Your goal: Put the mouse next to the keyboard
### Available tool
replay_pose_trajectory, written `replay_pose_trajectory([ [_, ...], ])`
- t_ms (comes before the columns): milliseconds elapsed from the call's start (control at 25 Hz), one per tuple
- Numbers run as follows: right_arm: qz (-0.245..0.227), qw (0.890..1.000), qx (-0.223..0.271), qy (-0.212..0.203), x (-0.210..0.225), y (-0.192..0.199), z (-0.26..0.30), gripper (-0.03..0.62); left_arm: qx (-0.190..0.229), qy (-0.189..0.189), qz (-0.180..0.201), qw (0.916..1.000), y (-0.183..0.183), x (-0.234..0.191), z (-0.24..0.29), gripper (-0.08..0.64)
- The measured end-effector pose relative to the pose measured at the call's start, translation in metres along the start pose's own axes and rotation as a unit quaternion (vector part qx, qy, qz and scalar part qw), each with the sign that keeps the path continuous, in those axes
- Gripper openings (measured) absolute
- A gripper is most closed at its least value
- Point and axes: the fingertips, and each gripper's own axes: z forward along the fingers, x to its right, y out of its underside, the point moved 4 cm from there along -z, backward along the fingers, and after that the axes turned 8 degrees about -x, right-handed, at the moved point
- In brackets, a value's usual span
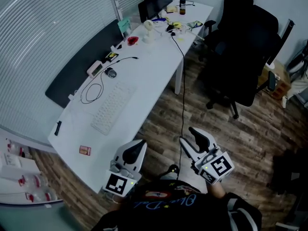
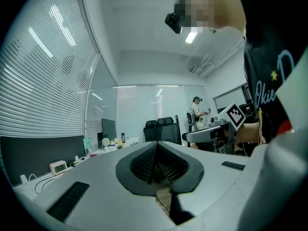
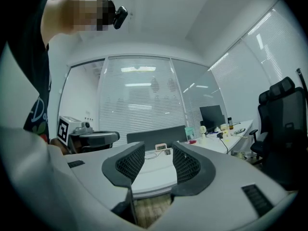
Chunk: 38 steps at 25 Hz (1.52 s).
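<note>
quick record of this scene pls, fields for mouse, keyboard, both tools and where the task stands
mouse: small black corded mouse on the long white desk, past the keyboard's far end, with a gap between them
keyboard: flat white keyboard, lying lengthwise along the desk
left tool: shut, nothing in it
right tool: open, nothing between its jaws
task: mouse not yet picked up; both tools are close to the person, far from the mouse

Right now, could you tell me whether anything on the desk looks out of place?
Nothing is spilled or damaged. The mouse lies beyond the keyboard, and a black cord trails off the desk to the floor.
</note>
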Motion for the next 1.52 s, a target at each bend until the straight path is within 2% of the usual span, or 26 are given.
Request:
replay_pose_trajectory([
  [320,0.018,1.000,-0.004,-0.012,0.023,0.006,-0.011,0.165,-0.019,0.004,0.015,0.9997,-0.007,0.016,0.024,0.000],
  [600,0.024,1.000,-0.007,-0.003,0.033,0.010,-0.004,0.166,-0.017,0.008,0.018,0.9997,-0.005,0.004,0.037,0.000],
  [800,0.017,0.999,0.002,0.030,0.054,-0.002,-0.001,0.167,0.000,0.025,0.014,0.9996,-0.009,-0.010,0.063,0.000],
  [1000,0.001,1.000,0.005,0.031,0.073,-0.019,0.020,0.169,0.020,0.025,0.013,0.9994,-0.015,-0.033,0.089,0.000],
  [1280,-0.017,1.000,-0.014,0.017,0.098,-0.036,0.086,0.173,0.025,-0.016,-0.004,0.9996,-0.014,-0.096,0.107,0.000],
  [1520,-0.024,0.999,-0.028,-0.014,0.111,-0.047,0.154,0.175,0.024,-0.066,-0.008,0.9975,-0.009,-0.156,0.114,0.000],
])
